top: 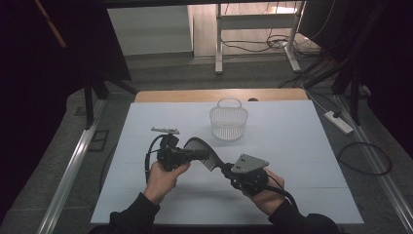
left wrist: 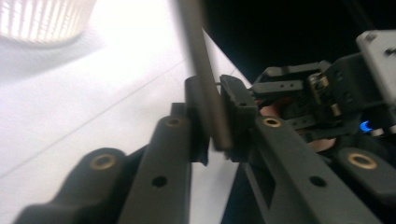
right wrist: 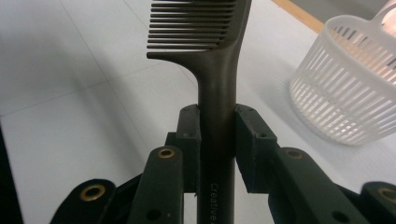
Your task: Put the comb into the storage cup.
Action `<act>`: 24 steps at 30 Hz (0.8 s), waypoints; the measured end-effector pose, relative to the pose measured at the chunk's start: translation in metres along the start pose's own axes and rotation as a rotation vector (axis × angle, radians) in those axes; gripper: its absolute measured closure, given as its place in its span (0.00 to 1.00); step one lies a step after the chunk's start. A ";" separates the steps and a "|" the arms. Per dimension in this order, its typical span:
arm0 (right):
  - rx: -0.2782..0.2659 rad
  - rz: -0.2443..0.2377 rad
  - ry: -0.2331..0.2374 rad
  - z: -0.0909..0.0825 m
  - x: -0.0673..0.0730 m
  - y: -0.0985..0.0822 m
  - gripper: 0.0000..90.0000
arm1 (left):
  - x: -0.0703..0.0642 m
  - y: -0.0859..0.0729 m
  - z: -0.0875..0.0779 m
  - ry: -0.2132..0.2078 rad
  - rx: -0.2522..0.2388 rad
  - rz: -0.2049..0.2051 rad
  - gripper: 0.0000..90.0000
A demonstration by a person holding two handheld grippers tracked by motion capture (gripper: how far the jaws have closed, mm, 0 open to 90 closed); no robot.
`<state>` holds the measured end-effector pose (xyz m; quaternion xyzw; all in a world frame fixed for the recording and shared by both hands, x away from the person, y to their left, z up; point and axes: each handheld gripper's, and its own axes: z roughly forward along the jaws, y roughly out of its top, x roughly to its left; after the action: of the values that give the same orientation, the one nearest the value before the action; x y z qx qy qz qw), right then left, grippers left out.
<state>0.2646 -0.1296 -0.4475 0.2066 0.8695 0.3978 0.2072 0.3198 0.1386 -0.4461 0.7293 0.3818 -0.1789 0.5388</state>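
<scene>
High view, centre of the frame: a dark comb [top: 202, 155] hangs above the white table [top: 302, 146], held between the left gripper [top: 203, 154] and right gripper [top: 225, 168], both clamped on it. This looks like a handover; next, one grip must loosen. Right gripper view shows the handle pinched, with the basket [right wrist: 348, 79] at the right edge.
</scene>
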 end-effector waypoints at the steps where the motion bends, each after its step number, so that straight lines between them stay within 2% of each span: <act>1: -0.001 -0.004 -0.006 0.000 0.000 0.000 0.80 | 0.001 -0.001 0.000 -0.031 -0.007 -0.024 0.94; 5: 0.007 -0.003 -0.009 0.003 0.001 -0.001 0.80 | -0.001 -0.001 0.001 -0.017 -0.005 -0.023 0.97; 12: -0.003 0.015 0.002 0.003 -0.001 -0.001 0.78 | -0.001 -0.001 0.000 -0.023 -0.015 -0.048 0.97; 17: -0.002 0.028 0.019 0.004 -0.002 -0.001 0.70 | -0.001 -0.001 -0.002 -0.022 -0.030 -0.047 0.97; 24: 0.012 0.041 0.034 0.005 -0.003 -0.002 0.61 | -0.002 0.000 -0.004 -0.011 -0.038 -0.026 0.97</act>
<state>0.2693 -0.1296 -0.4515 0.2191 0.8707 0.4004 0.1831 0.3181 0.1418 -0.4437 0.7129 0.3916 -0.1823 0.5524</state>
